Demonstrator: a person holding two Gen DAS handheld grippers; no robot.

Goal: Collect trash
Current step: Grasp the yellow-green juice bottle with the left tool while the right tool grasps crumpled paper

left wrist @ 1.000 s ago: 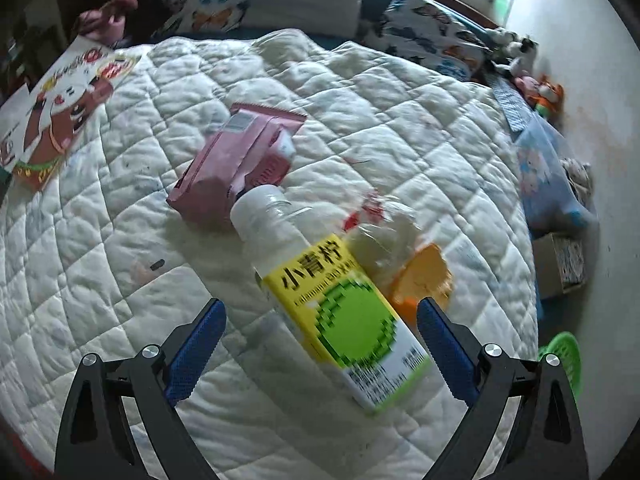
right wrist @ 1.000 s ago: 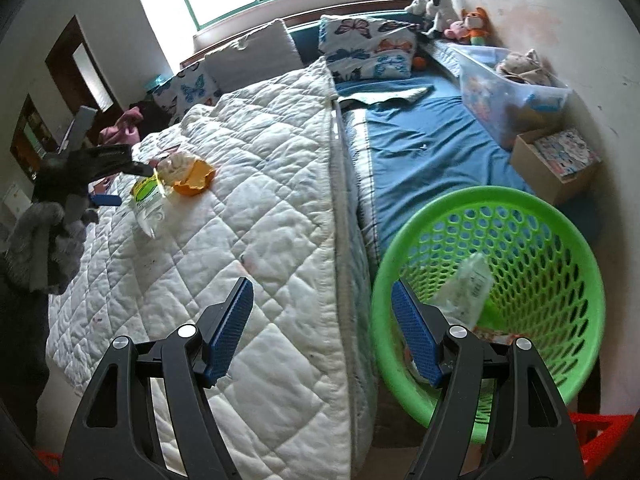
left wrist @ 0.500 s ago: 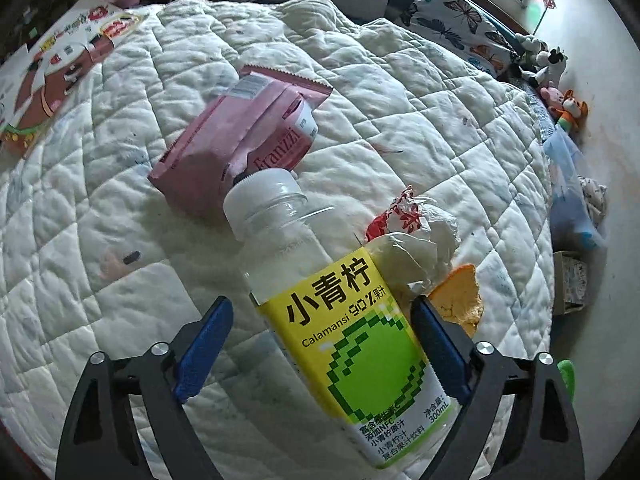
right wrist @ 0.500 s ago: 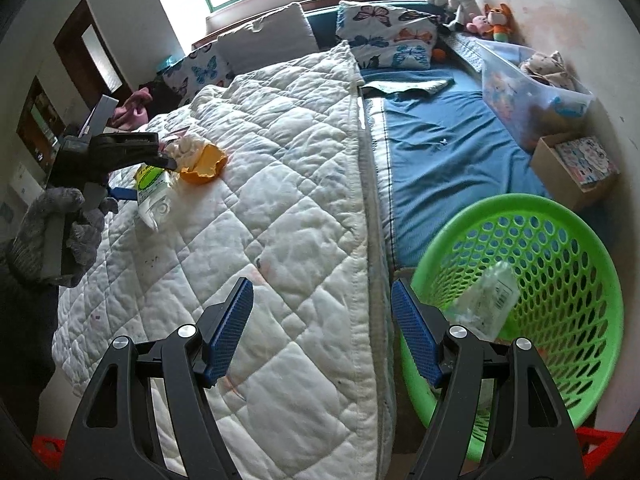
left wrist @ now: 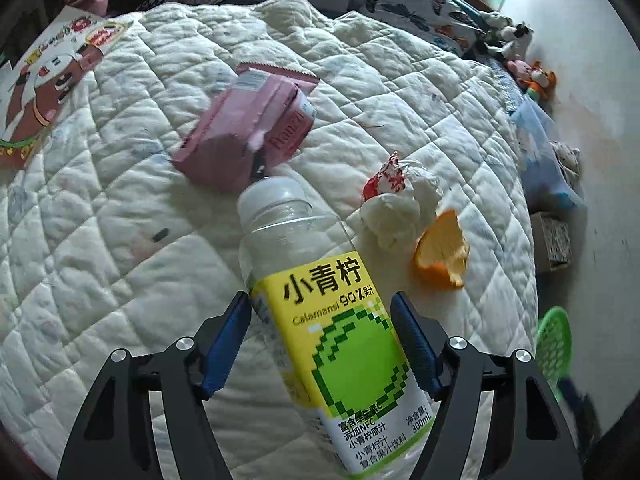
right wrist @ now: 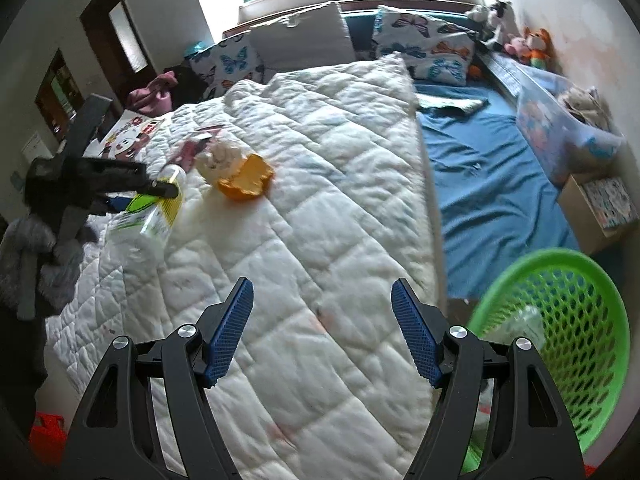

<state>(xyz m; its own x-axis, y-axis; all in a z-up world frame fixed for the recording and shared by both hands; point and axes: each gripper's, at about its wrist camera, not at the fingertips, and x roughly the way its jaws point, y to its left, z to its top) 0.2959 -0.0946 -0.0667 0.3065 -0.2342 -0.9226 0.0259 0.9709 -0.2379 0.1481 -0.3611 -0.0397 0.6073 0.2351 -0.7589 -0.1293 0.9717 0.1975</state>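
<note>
My left gripper (left wrist: 320,312) is shut on an empty clear bottle with a yellow and green label (left wrist: 340,340); both blue pads press its sides. Beyond it on the white quilt (left wrist: 120,220) lie a pink snack bag (left wrist: 244,136), a crumpled white wrapper (left wrist: 396,204) and an orange peel (left wrist: 440,256). In the right wrist view the left gripper (right wrist: 156,190) holds the bottle (right wrist: 152,216) at the far left, near the peel (right wrist: 246,178). My right gripper (right wrist: 322,312) is open and empty above the quilt's near part. A green basket (right wrist: 560,320) stands at lower right.
A printed cartoon sheet (left wrist: 44,80) lies at the quilt's left edge. Butterfly pillows (right wrist: 424,44) and soft toys (right wrist: 524,44) line the bed's head. A blue sheet (right wrist: 488,176), a plastic storage bin (right wrist: 560,132) and a cardboard box (right wrist: 600,204) lie right of the quilt.
My left gripper has closed on the bottle, which was lying between open jaws before. My right gripper has swung left, from over the basket towards the quilt.
</note>
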